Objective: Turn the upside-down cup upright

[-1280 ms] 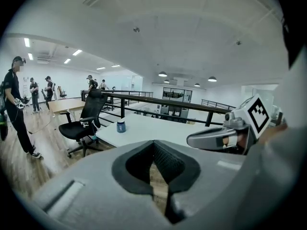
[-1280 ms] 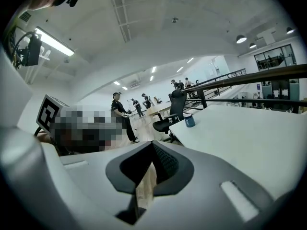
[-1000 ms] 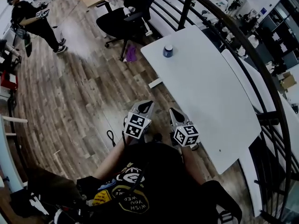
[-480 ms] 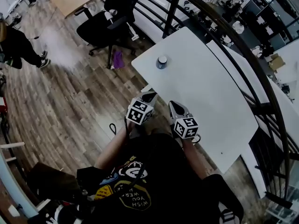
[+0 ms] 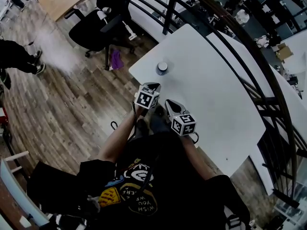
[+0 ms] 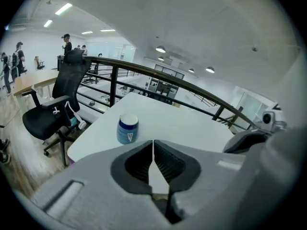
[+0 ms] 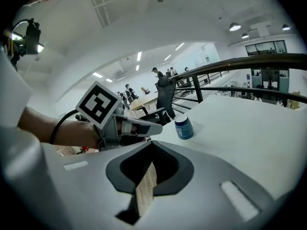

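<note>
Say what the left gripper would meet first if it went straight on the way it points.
Probably the white table, just right of the upside-down cup, which stands slightly left of the line of the left gripper; depth is hard to judge.

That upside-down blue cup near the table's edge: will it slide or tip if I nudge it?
Probably light, being small; the cup may slide on the smooth white table. Squat and standing flat, it seems unlikely to tip. Laid sideways, its round body could roll.

The person wears a black T-shirt (image 5: 158,176) with yellow print; grey left gripper (image 5: 152,86) and right gripper (image 5: 169,103) bear black-and-white marker cubes (image 5: 147,98).
</note>
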A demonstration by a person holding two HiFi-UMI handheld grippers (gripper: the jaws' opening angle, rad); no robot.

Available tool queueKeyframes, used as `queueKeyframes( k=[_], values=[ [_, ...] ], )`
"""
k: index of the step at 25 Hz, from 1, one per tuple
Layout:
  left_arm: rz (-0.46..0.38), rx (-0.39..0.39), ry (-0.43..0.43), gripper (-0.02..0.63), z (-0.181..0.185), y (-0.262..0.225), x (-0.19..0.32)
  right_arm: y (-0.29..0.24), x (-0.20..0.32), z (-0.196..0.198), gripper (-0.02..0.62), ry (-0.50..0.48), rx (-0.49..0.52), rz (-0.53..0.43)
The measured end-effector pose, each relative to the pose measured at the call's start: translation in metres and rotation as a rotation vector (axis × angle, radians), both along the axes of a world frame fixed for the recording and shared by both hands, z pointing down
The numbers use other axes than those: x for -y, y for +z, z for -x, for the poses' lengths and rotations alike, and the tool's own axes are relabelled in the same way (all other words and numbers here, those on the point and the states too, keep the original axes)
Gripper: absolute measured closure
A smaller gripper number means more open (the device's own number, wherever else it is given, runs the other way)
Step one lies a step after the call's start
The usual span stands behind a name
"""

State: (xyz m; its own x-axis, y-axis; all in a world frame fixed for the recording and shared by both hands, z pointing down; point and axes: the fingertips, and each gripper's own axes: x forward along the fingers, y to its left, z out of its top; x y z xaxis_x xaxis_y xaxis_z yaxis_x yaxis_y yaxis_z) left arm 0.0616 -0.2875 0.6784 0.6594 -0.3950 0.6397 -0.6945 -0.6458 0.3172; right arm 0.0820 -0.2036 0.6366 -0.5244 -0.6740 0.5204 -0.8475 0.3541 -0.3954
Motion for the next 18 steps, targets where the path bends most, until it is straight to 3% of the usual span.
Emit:
queueKeyframes(
  k=[5,9,14,18],
  values=[
    [0.007,0.09,-0.068,0.451,-0.018,0.028,0.058,0.02,0.043,-0.026,0.598,-0.022,0.002,0.036],
    [-0.038,0.202,-0.086,0.327,-0.028,0.049,0.096,0.033,0.072,-0.047,0.598,-0.035,0.014,0.045],
    [-0.038,0.332,-0.066,0.273,-0.038,0.08,0.118,0.042,0.084,-0.069,0.598,-0.035,0.031,0.067],
    [-0.028,0.357,-0.08,0.253,-0.047,0.09,0.129,0.046,0.085,-0.088,0.598,-0.015,0.044,0.096]
  ],
)
